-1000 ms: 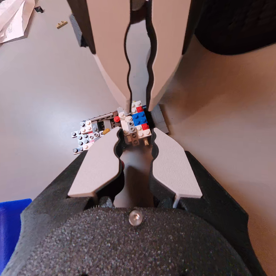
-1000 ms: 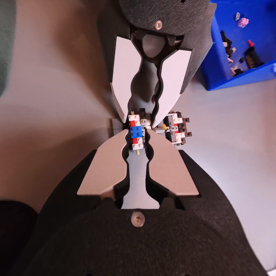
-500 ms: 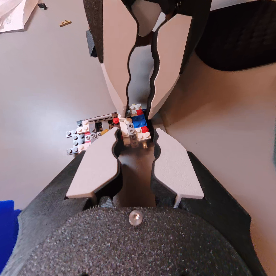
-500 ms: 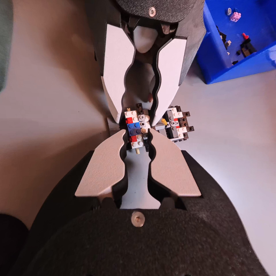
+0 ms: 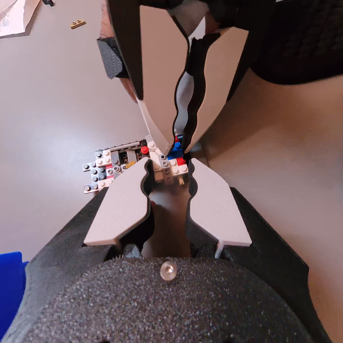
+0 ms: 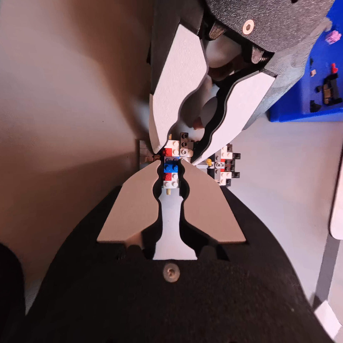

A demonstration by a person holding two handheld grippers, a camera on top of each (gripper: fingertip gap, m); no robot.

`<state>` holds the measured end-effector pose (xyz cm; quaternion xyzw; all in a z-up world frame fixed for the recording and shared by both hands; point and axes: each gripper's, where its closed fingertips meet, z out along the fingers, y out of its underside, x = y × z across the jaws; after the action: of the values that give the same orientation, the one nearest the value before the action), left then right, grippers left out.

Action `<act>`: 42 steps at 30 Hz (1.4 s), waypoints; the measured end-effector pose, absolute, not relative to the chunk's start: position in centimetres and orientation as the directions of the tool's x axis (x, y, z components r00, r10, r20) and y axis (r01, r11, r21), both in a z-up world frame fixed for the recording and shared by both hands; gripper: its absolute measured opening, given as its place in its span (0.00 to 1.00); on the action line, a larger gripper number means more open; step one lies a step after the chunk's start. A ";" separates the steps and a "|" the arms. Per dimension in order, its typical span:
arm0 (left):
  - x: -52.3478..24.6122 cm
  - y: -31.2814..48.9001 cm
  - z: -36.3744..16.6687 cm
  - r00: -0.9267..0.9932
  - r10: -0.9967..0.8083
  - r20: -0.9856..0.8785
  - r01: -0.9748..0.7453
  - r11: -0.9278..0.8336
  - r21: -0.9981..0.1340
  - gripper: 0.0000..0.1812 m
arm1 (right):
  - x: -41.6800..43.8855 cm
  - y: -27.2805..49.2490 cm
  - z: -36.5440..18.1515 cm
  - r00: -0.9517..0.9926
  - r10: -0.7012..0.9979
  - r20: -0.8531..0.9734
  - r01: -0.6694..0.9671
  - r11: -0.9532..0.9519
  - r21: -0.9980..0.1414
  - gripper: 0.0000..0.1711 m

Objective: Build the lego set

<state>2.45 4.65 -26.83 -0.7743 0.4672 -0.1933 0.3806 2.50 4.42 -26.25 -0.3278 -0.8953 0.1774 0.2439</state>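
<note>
We've both grippers on the brick model point(image 5: 167, 163) — right gripper point(image 6: 170, 163) clamping its blue-and-red strip, left gripper point(image 5: 169, 163) pinching its near end.

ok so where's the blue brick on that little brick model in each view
Left wrist view: the blue brick sits just above centre, between the tips of the right gripper coming in from the top.
Right wrist view: the blue brick is at centre, between this gripper's own fingertips.
Shared landmark: the red and white bricks beside the blue one, on the brick model.
</note>
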 end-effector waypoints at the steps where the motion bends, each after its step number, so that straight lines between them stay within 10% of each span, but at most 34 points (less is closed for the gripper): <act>1: 2.4 4.6 -26.8 0.486 -0.872 -0.059 -0.579 -0.270 -0.770 0.21 | 2.5 4.4 -26.2 -0.674 0.677 0.296 0.506 0.715 -0.482 0.08; 31: 2.6 4.0 -26.9 0.435 -0.899 -0.057 -0.607 -0.246 -0.756 0.21 | 0.8 5.7 -20.9 -0.445 0.837 0.318 0.468 0.521 -0.714 0.00; 42: 2.9 3.7 -26.7 0.421 -0.907 -0.028 -0.595 -0.252 -0.763 0.20 | 2.8 4.7 -25.2 -0.490 0.818 0.302 0.585 0.565 -0.581 0.21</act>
<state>2.86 3.72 -26.74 -0.7613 0.4932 -0.2155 0.3614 2.78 4.69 -25.20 -0.4184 -0.8382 0.2055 0.2829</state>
